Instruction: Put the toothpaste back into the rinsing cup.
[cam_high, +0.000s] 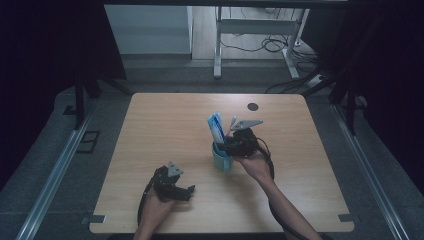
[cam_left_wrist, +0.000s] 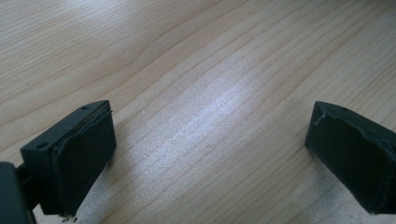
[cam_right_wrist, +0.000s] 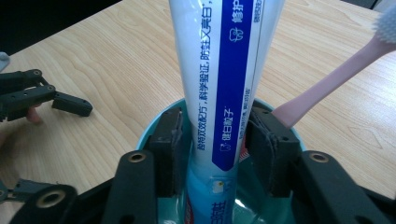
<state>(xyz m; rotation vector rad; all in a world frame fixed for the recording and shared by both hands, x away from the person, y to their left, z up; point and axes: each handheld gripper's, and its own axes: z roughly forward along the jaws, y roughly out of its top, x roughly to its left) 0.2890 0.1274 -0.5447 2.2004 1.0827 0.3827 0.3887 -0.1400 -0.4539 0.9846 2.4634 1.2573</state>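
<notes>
A teal cup (cam_high: 221, 161) stands on the wooden table (cam_high: 165, 125), right of the middle. Upright in it is a white and blue toothpaste tube (cam_high: 216, 127), with a pink toothbrush (cam_high: 232, 122) leaning against the rim beside it. My right gripper (cam_high: 227, 146) reaches into the cup from the right. In the right gripper view its jaws flank the tube (cam_right_wrist: 224, 70) inside the cup rim (cam_right_wrist: 149, 126), a thin gap on each side, so it is open. The toothbrush (cam_right_wrist: 336, 74) slants off to the right. My left gripper (cam_high: 189, 191) rests open near the front edge, bare wood between its jaws (cam_left_wrist: 210, 140).
A small black round cap (cam_high: 253, 106) sits in the table's far edge. Beyond the table are a white desk frame (cam_high: 218, 45) and loose cables (cam_high: 272, 45) on the floor. Dark stands rise at both sides.
</notes>
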